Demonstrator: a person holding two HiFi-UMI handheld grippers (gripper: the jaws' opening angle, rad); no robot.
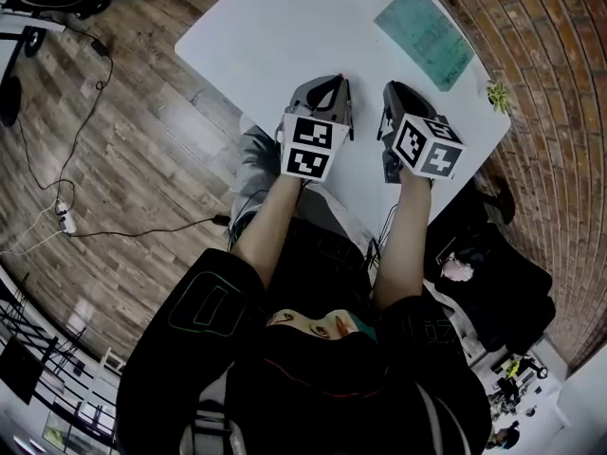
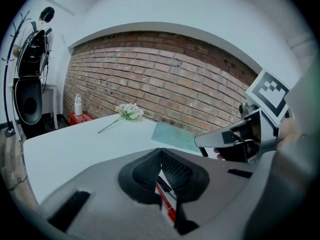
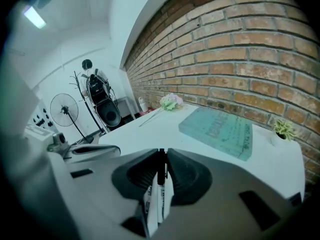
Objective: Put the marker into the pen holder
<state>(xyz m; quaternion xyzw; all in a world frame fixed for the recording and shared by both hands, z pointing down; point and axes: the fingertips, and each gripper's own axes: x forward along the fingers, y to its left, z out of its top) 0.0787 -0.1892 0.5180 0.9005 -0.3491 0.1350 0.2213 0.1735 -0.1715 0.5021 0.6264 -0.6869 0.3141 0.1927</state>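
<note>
Your left gripper (image 2: 158, 153) hangs above the near edge of the white table (image 1: 285, 36), jaws pressed together at the tips on a slim red item (image 2: 165, 205) I can't identify. Just beside it, your right gripper (image 3: 161, 151) pinches the marker (image 3: 160, 196), dark end between the pads and white barrel running back toward the camera. Further right, a green book (image 1: 424, 36) lies on the table, with a small plant (image 1: 498, 94) at the edge.
</note>
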